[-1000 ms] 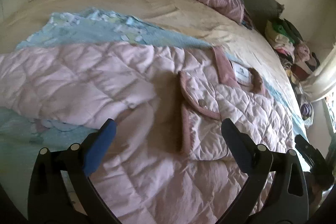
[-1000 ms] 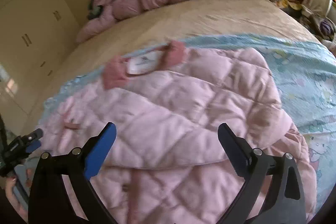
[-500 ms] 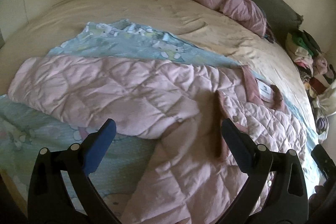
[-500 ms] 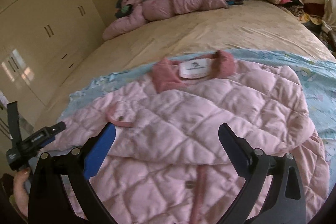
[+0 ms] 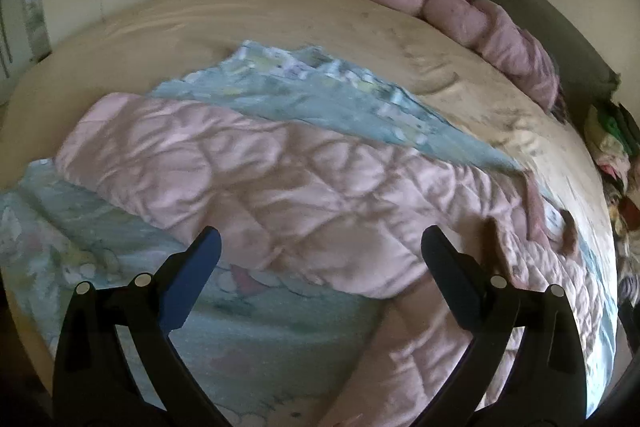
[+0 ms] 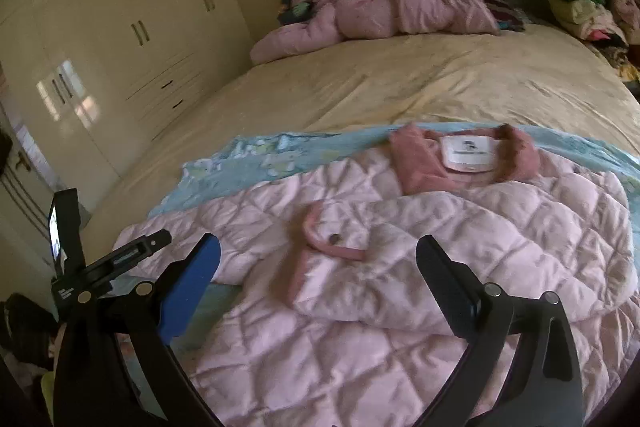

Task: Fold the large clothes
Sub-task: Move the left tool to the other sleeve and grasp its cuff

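The pink jacket [image 6: 420,267] is lying spread on the blue sheet [image 6: 256,155], one sleeve already folded across its front. The other sleeve [image 5: 224,179] is still being left outstretched. Both the left gripper [image 5: 320,267] and right gripper [image 6: 318,271] are being held wide, empty, above the jacket.
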Available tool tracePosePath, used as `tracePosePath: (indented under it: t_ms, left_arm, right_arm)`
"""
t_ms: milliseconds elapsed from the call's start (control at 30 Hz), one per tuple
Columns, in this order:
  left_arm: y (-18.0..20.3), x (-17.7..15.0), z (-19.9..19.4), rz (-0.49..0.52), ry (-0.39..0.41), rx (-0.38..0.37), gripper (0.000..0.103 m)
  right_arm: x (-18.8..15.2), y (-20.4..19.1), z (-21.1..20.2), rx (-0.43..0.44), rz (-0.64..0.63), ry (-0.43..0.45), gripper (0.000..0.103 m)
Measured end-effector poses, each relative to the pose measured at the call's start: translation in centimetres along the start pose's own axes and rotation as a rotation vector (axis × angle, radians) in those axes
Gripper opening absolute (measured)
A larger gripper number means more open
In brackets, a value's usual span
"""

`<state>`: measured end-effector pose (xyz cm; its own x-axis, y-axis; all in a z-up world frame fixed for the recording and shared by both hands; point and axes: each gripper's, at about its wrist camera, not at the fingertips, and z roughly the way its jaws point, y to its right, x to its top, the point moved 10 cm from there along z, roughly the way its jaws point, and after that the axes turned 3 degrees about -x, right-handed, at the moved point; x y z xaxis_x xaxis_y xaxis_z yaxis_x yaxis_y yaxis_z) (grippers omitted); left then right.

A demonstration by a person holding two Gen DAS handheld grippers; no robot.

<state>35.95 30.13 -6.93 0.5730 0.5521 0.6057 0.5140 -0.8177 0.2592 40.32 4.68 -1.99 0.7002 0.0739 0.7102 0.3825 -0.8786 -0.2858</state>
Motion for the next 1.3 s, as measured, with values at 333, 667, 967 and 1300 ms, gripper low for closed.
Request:
tracePosePath:
  t_ms: [333,667,967,1300]
  left_arm:
    - [-4.2,1.0,0.2,-0.082,0.005,0.039,0.094]
    - [-10.0,1.2,1.2,-0.196,-0.022,0.094,0.094]
    - [-14.7,0.1,3.2,-0.328,-0.070,0.115,0.094]
    - [-17.7,0.0,6.7,-0.494,-0.069,0.019,0.094]
  right_arm:
    - [-0.1,-6.9,2.5,0.085,-0.094,-0.033,0.098]
    - [-1.2,-12.1,4.6,0.143,-0.143,-0.062,0.098]
    - [-2.3,-13.3,5.8,0.168,-0.131,-0.092,0.098]
    - [-2.3,-9.5,5.4,0.161,-0.036,-0.100,0.098]
